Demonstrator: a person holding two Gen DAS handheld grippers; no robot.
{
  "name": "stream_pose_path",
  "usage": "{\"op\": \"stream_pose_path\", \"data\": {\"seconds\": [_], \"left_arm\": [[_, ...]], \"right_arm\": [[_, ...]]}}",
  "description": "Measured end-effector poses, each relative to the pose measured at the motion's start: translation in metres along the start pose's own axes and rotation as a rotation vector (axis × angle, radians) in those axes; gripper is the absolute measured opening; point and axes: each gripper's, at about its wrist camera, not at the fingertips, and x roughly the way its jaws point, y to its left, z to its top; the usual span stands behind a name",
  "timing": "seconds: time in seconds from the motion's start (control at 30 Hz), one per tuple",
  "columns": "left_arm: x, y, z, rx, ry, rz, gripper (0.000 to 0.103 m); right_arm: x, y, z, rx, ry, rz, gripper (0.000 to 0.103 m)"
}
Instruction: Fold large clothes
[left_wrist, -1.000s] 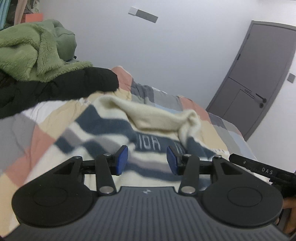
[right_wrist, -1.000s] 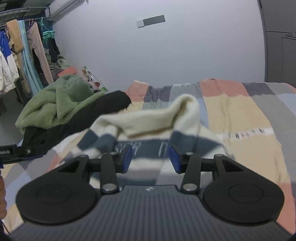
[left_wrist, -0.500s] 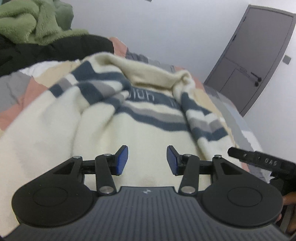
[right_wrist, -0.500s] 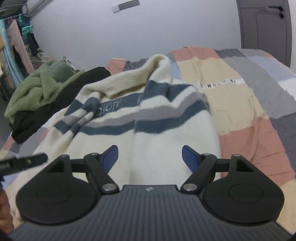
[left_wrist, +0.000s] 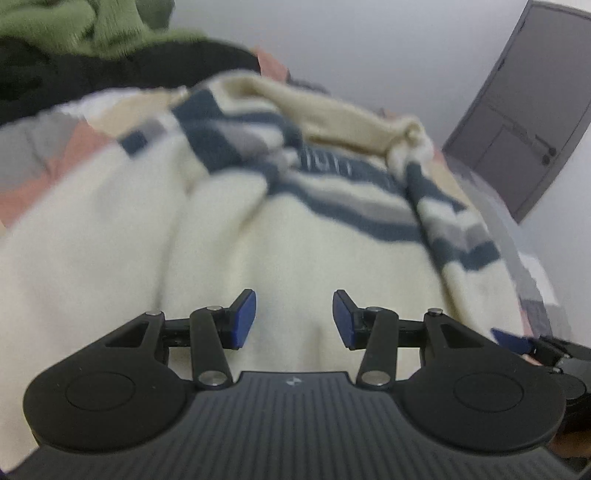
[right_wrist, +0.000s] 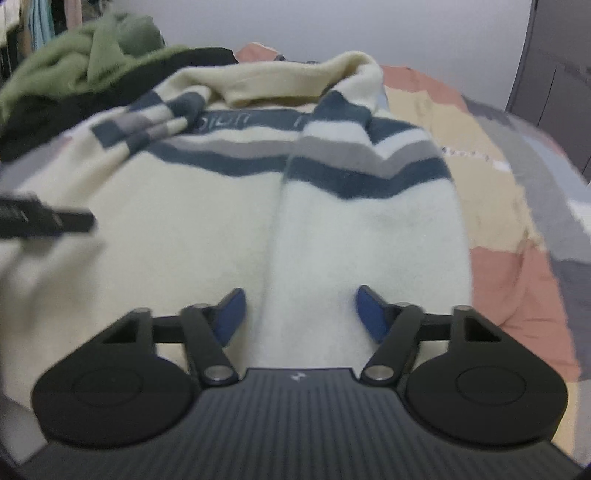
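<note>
A large cream sweater with navy and grey chest stripes lies on the bed, both sleeves folded in over the body; it also fills the right wrist view. My left gripper is open and empty just above the sweater's lower hem. My right gripper is open wide and empty over the folded right sleeve. The left gripper's finger shows at the left edge of the right wrist view.
The bed has a patchwork quilt of salmon, beige and grey. A pile of green fleece and black clothing lies at the far left. A grey door stands at the right.
Both grippers have dropped down and drawn back toward the sweater's hem. The right gripper opened from narrow to wide. The sweater has settled flat on the bed.
</note>
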Motion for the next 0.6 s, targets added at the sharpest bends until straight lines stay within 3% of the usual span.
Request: {"op": "stream_pose_path", "data": {"seconds": [0.07, 0.13, 0.3, 0.5, 0.6], "left_arm": [[-0.013, 0.005, 0.007, -0.008, -0.053, 0.018, 0.054], [-0.024, 0.012, 0.016, -0.012, -0.097, 0.041, 0.060], [-0.039, 0.039, 0.038, 0.023, -0.124, 0.158, 0.077], [-0.028, 0.091, 0.054, -0.035, -0.077, 0.356, 0.082], [-0.012, 0.118, 0.053, -0.109, -0.017, 0.398, 0.082]], "right_arm": [[-0.004, -0.007, 0.002, 0.030, -0.012, -0.014, 0.027], [-0.010, -0.021, 0.006, 0.094, -0.013, 0.009, 0.013], [-0.031, -0.045, 0.025, 0.123, -0.087, -0.013, 0.011], [-0.028, -0.099, 0.046, 0.246, -0.112, -0.046, 0.011], [-0.020, -0.125, 0.052, 0.310, -0.107, -0.026, 0.011]]}}
